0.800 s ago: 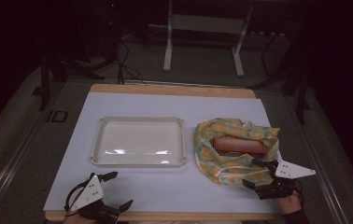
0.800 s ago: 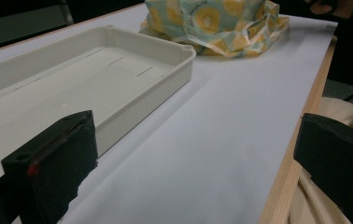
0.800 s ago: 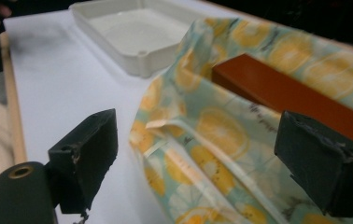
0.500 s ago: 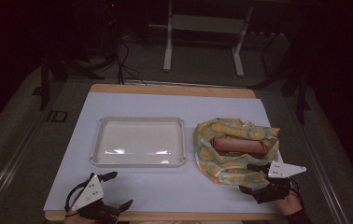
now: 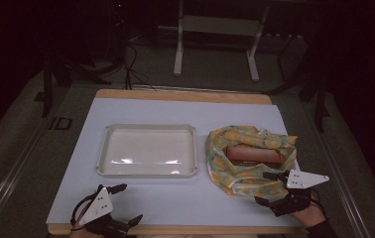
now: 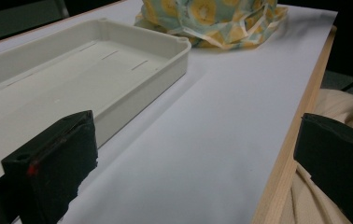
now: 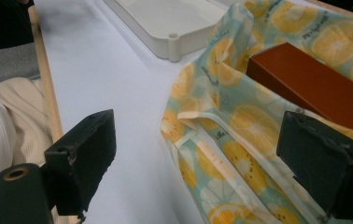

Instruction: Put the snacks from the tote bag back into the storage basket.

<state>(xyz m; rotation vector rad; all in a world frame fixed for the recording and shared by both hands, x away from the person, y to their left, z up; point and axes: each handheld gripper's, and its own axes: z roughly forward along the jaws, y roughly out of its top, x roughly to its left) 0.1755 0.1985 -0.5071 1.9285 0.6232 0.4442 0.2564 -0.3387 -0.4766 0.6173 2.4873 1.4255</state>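
Here the rumpled lemon-print cloth point(image 5: 247, 163) at centre-right cradles a long brown box point(image 5: 254, 154); right gripper point(image 5: 271, 188) spread, left gripper point(image 5: 126, 204) spread; the white plastic tray point(image 5: 147, 171) centre-left holds nothing.

Your room is dark all around, and light falls from above onto the white worktop point(image 5: 175, 198), so it looks pale and a bit dim. You can see a small shine on the floor of the tray point(image 5: 148, 159). The high view is soft and grainy. In both gripper views the black tongs up close look blurry.
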